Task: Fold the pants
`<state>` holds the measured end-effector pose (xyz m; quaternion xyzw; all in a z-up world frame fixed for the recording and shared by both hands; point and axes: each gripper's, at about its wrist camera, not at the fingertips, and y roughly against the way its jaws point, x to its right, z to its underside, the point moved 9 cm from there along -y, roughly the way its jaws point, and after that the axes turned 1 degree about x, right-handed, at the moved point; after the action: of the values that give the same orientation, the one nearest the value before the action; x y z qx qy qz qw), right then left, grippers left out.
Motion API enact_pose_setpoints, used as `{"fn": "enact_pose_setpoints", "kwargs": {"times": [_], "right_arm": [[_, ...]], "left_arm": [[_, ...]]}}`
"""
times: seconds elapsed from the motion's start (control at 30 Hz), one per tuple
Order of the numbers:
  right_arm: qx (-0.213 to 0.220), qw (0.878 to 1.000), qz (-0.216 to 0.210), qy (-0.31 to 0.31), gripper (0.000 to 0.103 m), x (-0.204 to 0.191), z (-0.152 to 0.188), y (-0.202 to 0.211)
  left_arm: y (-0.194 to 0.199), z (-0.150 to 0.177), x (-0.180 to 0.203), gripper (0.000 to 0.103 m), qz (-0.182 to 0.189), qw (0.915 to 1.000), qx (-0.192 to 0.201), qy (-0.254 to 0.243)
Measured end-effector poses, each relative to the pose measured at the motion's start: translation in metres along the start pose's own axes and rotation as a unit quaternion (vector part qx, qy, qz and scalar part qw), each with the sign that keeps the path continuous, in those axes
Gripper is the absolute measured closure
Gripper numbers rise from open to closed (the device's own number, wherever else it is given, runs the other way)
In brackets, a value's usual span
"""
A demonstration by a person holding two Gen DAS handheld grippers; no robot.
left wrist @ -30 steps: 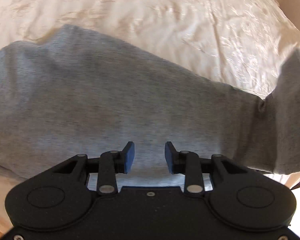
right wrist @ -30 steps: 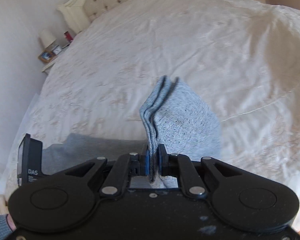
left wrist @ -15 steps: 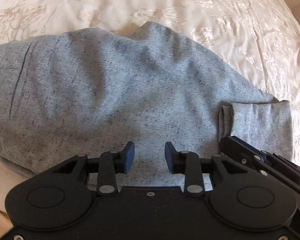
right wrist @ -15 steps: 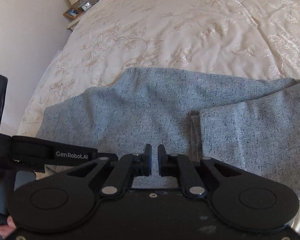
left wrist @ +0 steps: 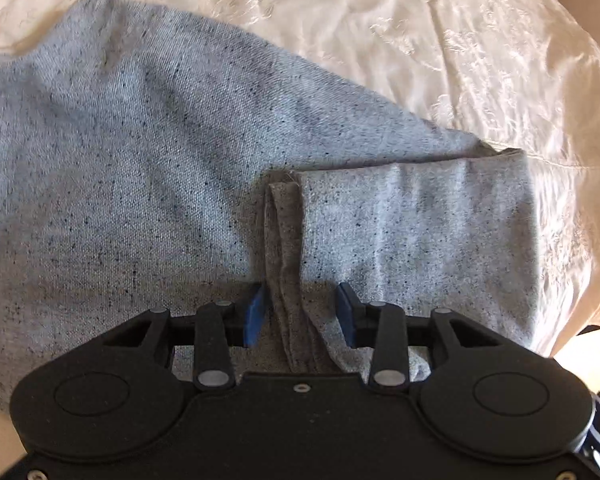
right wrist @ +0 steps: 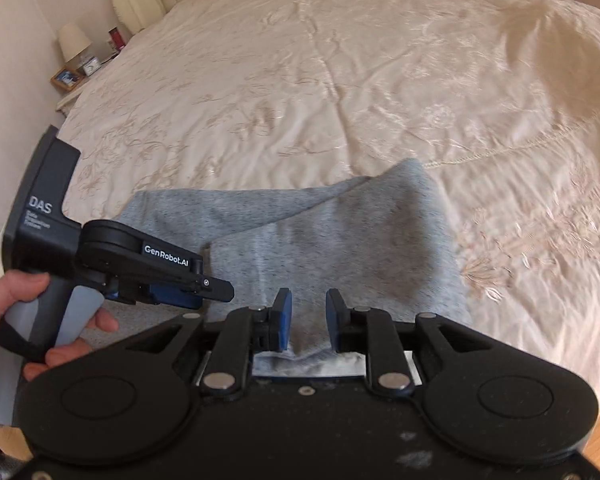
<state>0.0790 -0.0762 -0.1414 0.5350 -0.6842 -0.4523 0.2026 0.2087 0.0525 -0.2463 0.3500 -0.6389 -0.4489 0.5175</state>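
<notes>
Far left in the right wrist view, your left hand [right wrist: 40, 320] grips the handle of the left gripper [left wrist: 300, 314]; its housing reads "DAS" with smaller lines too fine to read, and its arm reads "GenRobot.AI"; its jaws have just been opening and stand wide, straddling the hemmed cuff [left wrist: 284, 232] without pressing it. The pants [left wrist: 140, 160] lie on the bed [right wrist: 340, 80] near its close edge, grey speckled knit, one leg end laid back over the body, cuff edge towards the middle. Judgement: light, soft, limp cloth; it will sag and slide on the satin-looking cover, so pinch through all layers at a hem or fold edge, both sides together. To the right, the right gripper [right wrist: 308, 320] has also just been opening; jaws moderately apart, cloth lying between them, the pads apparently off it.
</notes>
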Motion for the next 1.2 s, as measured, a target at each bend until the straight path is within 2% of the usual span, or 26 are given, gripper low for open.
{"fn": "enact_pose_setpoints", "kwargs": {"times": [0.1, 0.17, 0.2, 0.23, 0.27, 0.3, 0.33, 0.43, 0.6, 0.73, 0.9, 0.97, 1.03, 1.1, 1.13, 1.2], "right_arm": [[-0.011, 1.000, 0.009, -0.012, 0.081, 0.020, 0.008, 0.004], [-0.016, 1.000, 0.007, -0.015, 0.081, 0.031, 0.013, 0.006], [-0.020, 1.000, 0.004, -0.016, 0.081, 0.033, 0.015, 0.005], [-0.023, 1.000, 0.001, -0.017, 0.081, 0.036, 0.016, 0.005], [-0.025, 1.000, -0.003, -0.016, 0.081, 0.039, 0.018, 0.005], [-0.029, 0.999, -0.007, -0.013, 0.081, 0.042, 0.020, 0.006], [-0.032, 0.999, -0.009, -0.011, 0.081, 0.044, 0.021, 0.005], [-0.046, 0.999, -0.024, -0.003, 0.081, 0.046, 0.028, 0.001], [-0.057, 0.997, -0.044, 0.019, 0.081, 0.038, 0.035, -0.008], [-0.051, 0.997, -0.053, 0.037, 0.081, 0.030, 0.031, -0.024], [-0.027, 0.997, -0.053, 0.058, 0.080, 0.018, 0.015, -0.045], [-0.022, 0.997, -0.037, 0.058, 0.080, 0.021, 0.011, -0.055], [-0.026, 0.998, 0.004, 0.053, 0.080, 0.036, 0.011, -0.064], [-0.037, 0.994, 0.087, 0.049, 0.081, 0.068, 0.018, -0.071], [-0.043, 0.993, 0.101, 0.041, 0.095, 0.081, 0.023, -0.071], [-0.050, 0.995, 0.081, 0.019, 0.096, 0.094, 0.029, -0.068]], "left_arm": [[-0.005, 0.002, 0.001, 0.050, -0.001, 0.9999, 0.007, 0.013], [-0.009, 0.003, 0.005, 0.037, 0.015, 0.9996, 0.000, 0.023], [-0.011, 0.003, 0.009, 0.035, 0.025, 0.9993, -0.010, 0.027], [-0.012, 0.003, 0.013, 0.044, 0.030, 0.9990, -0.014, 0.029], [-0.009, 0.001, 0.017, 0.076, 0.026, 0.9993, -0.006, 0.027], [-0.004, -0.002, 0.020, 0.092, 0.009, 0.9998, 0.000, 0.021], [0.003, -0.005, 0.024, 0.095, 0.007, 0.9998, 0.006, 0.017], [0.040, -0.018, 0.043, 0.096, 0.051, 0.9972, 0.044, 0.031], [0.091, -0.043, 0.075, 0.096, 0.071, 0.9934, 0.090, 0.004], [0.110, -0.054, 0.092, 0.096, 0.086, 0.9902, 0.110, 0.007], [0.118, -0.061, 0.086, 0.096, 0.085, 0.9881, 0.126, 0.017], [0.112, -0.059, 0.076, 0.096, 0.076, 0.9893, 0.121, 0.032], [0.105, -0.053, 0.062, 0.096, 0.073, 0.9902, 0.108, 0.051], [0.094, -0.043, 0.045, 0.096, 0.068, 0.9910, 0.090, 0.072], [0.087, -0.039, 0.039, 0.096, 0.066, 0.9915, 0.080, 0.078], [0.073, -0.028, 0.023, 0.096, 0.044, 0.9931, 0.065, 0.087]]}}
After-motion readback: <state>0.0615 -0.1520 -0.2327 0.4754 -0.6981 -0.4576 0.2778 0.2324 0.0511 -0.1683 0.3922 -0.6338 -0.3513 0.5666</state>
